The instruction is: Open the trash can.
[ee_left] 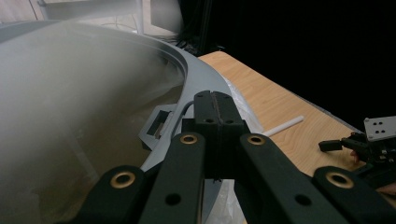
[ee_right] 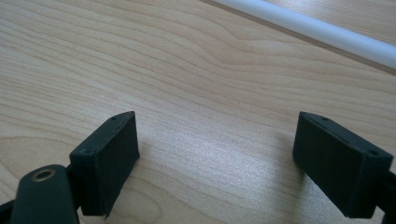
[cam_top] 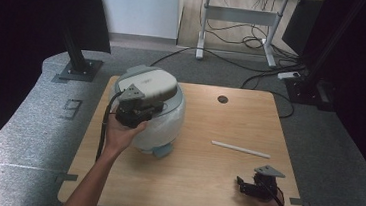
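Two grippers: left gripper (cam_top: pixel 137 110), jaws pressed together, rests against a rice cooker (cam_top: pixel 162 112); right gripper (ee_right: pixel 219 158) wide open, empty, likely next reaching for the white stick (cam_top: pixel 240 149).

Table (cam_top: pixel 205 175) light wood w/ wavy grain; appliance (cam_top: pixel 162 121) at centre-left of high view white body, beige-grey lid, pale blue foot; rod (cam_top: pixel 240 149) right of centre plain white; both grippers (cam_top: pixel 132 114) (cam_top: pixel 254 187) black, brass-coloured rivets; floor grey speckled
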The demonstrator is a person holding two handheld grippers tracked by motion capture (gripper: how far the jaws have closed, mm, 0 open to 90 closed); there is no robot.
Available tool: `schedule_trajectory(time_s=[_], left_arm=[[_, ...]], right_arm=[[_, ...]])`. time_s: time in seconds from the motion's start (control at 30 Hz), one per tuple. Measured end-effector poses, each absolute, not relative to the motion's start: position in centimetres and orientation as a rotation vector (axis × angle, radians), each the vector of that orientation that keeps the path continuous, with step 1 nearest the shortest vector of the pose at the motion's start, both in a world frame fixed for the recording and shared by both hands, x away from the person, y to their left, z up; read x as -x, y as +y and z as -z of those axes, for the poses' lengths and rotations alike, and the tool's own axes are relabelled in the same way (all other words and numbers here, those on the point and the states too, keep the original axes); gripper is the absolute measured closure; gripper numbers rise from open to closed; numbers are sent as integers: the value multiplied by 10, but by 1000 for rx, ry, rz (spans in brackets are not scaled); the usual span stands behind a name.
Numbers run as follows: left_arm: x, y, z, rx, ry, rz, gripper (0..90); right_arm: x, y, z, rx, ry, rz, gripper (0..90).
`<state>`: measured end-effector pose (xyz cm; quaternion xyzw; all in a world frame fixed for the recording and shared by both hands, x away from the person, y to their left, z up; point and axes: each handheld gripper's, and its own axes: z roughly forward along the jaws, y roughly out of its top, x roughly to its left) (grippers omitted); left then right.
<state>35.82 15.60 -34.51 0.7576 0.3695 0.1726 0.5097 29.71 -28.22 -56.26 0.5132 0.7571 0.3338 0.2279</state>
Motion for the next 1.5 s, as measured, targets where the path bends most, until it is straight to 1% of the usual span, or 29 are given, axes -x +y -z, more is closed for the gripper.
schedule_trajectory(time_s=[0.13,0.27,0.3,0.33,0.37,0.4,0.43,0.47,0.5,0.53,0.7,0.87,1.17,1.33,1.5], left_arm=[[-359,156,346,-1831,887,-389,900],[-358,154,344,-1837,882,-415,898],[-357,154,343,-1834,882,-418,855],[-356,154,343,-1825,881,-419,839],[-350,157,342,-1786,858,-409,809],[-350,157,342,-1786,858,-409,774],[-346,159,342,-1775,849,-404,774],[-340,162,341,-1774,840,-397,732],[-337,163,340,-1772,837,-396,671],[-333,166,340,-1766,831,-389,637],[-313,182,347,-1756,823,-373,406],[-293,197,361,-1756,827,-409,295],[-273,212,399,-1801,866,-500,249],[-273,217,430,-1840,908,-490,250],[-283,223,462,-1854,985,-471,250]], right_arm=[[-297,-282,562,-1414,2085,-920,139],[-297,-282,563,-1413,2086,-920,139],[-297,-282,563,-1413,2086,-920,139],[-297,-282,563,-1412,2087,-920,139],[-297,-283,563,-1409,2088,-920,139],[-297,-283,563,-1409,2087,-921,139],[-297,-283,563,-1409,2087,-921,139],[-297,-283,563,-1409,2088,-921,139],[-297,-283,563,-1408,2087,-923,139],[-297,-283,563,-1408,2088,-923,139],[-297,-283,563,-1405,2087,-924,139],[-297,-283,563,-1405,2089,-923,139],[-297,-283,563,-1406,2089,-923,139],[-297,-283,563,-1405,2089,-923,139],[-297,-283,563,-1406,2089,-924,139]])
